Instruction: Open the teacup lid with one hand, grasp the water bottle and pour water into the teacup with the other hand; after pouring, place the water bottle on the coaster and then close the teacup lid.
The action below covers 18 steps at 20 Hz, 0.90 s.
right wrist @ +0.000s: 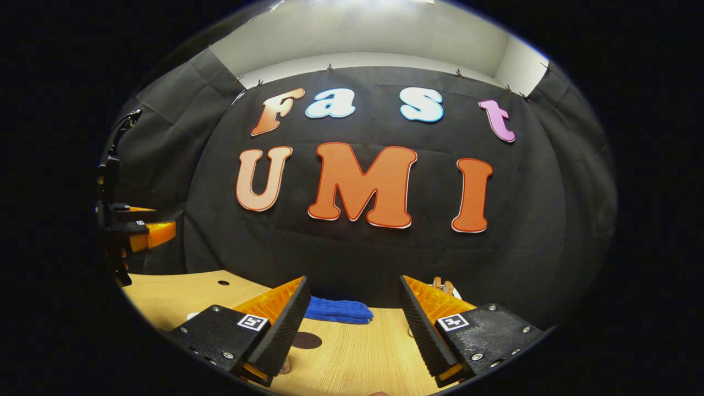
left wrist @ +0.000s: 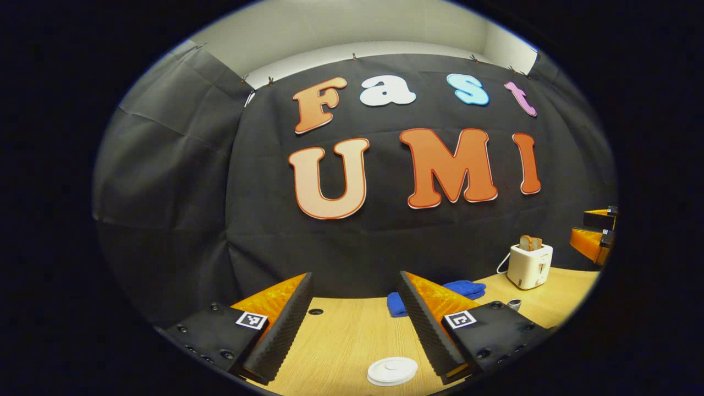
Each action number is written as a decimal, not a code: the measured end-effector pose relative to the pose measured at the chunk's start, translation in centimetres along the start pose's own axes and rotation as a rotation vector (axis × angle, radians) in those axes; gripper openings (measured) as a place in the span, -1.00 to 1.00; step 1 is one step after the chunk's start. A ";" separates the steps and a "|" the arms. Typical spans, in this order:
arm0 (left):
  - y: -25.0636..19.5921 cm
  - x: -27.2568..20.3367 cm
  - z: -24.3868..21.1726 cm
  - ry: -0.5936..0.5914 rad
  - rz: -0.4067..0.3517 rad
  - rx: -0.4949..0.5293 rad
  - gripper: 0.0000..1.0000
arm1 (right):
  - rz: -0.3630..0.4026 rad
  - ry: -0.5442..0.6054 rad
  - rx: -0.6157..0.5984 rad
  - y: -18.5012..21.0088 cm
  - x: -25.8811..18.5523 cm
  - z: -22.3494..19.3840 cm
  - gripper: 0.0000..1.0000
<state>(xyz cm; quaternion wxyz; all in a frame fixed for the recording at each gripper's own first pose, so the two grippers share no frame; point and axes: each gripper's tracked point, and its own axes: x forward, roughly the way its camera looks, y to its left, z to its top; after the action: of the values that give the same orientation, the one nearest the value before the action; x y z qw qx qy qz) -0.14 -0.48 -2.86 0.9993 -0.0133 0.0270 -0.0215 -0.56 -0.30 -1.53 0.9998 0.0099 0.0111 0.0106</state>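
Your teacup lid [left wrist: 392, 370], a white disc with a small knob, lies flat on the wooden surface [left wrist: 341, 341] just ahead of your left claw [left wrist: 355, 324], low between its fingers and nearer the right one. That claw stands wide apart with nothing in it. Past its right finger you have a blue cloth [left wrist: 462, 291] bunched on the surface, a small dark round thing [left wrist: 514, 303] beside it, and farther right a white toaster [left wrist: 529, 265] with bread standing in its slot. At the far right edge you see your other claw held off the surface.

Your right claw [right wrist: 352, 324] is likewise spread wide and empty. Between its fingers you get the same blue cloth [right wrist: 338, 311] ahead, and a dark round coaster [right wrist: 306, 340] on the surface close to the left finger. The toaster's bread [right wrist: 443, 286] peeps over the right finger
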 end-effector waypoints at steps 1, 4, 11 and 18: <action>0.0 0.0 -0.4 0.010 -0.003 0.005 1.00 | 0.015 0.007 -0.001 0.4 -0.1 -0.6 0.93; -0.8 -0.1 -2.1 0.044 -0.024 -0.008 1.00 | 0.060 0.037 -0.003 1.6 -0.7 -2.1 0.92; -2.3 -0.1 -6.5 0.130 -0.083 -0.001 1.00 | 0.181 0.162 -0.010 5.2 -2.4 -8.0 0.92; -3.8 0.2 -12.6 0.277 -0.138 0.016 1.00 | 0.266 0.254 0.023 8.1 -2.1 -11.8 0.94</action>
<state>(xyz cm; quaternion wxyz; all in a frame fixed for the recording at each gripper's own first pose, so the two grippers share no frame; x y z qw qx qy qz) -0.82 -4.65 -15.39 0.9823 -0.0042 0.1634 -0.0918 -3.12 7.99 -13.10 0.9800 0.0212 0.1359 0.1436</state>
